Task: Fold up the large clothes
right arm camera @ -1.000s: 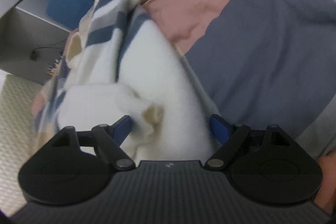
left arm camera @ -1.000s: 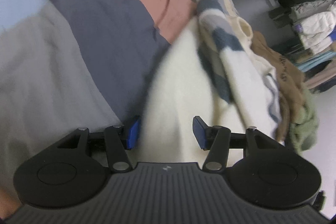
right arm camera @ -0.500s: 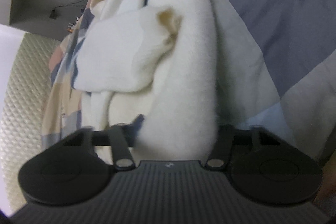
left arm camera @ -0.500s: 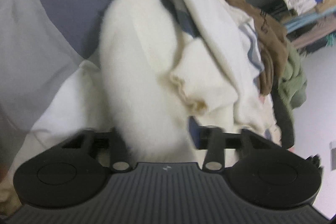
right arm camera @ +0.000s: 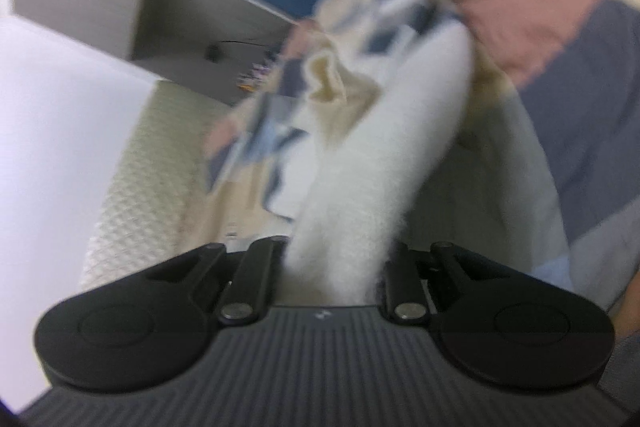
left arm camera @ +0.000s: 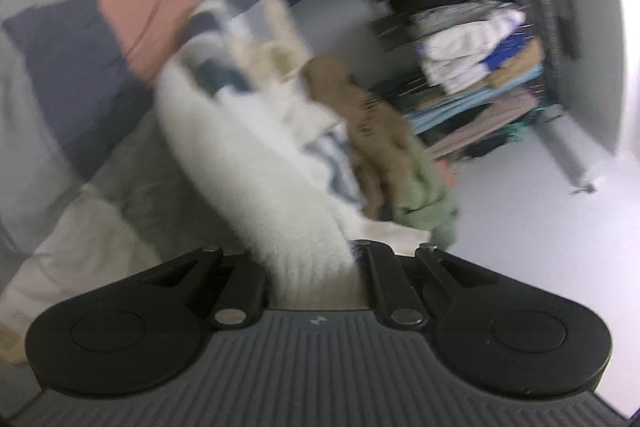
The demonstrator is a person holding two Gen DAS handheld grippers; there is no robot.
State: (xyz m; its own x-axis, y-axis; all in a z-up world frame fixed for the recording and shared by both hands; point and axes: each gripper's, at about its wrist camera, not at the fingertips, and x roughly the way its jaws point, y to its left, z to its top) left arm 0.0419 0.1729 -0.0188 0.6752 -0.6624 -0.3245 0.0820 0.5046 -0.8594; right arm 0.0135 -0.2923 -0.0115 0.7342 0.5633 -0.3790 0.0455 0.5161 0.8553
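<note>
Both grippers are clamping the same white fleece (left arm camera: pixel 280 187), one at each end of a thick bunched edge. The left gripper (left arm camera: pixel 310 263) has just been closing and its jaws are now narrow, w/ the fleece pinched between them. The right gripper (right arm camera: pixel 334 267) has also just been closing, jaws narrow on a fat roll of the fleece (right arm camera: pixel 372 167). The garment is hanging partly off the quilt (left arm camera: pixel 80 67), its striped side (right arm camera: pixel 288 131) trailing below and behind.

What could go wrong, as I'm judging it:
- Each grip is taking a bunch, not a clean hem or corner, so the fleece is prob. going to open unevenly and the fold will come out crooked.
- Thick pile is slippery under narrow pads; weight of the dangling part could be pulling it out of one jaw.
- The brown top (left arm camera: pixel 360 115) and green one (left arm camera: pixel 424 187) are lying right against the fleece at the bed edge; they could be getting dragged along or tipped to the floor.
- A cuff (right arm camera: pixel 326 83) is sticking up loose and may be getting tucked inside wrong.

Containers: the only one I'm seeing is the rack (left arm camera: pixel 480 59) across the room, holding stacked folded clothes: white, blue, tan and pink layers, w/ dark items hanging above. Too blurred to tell more.
</note>
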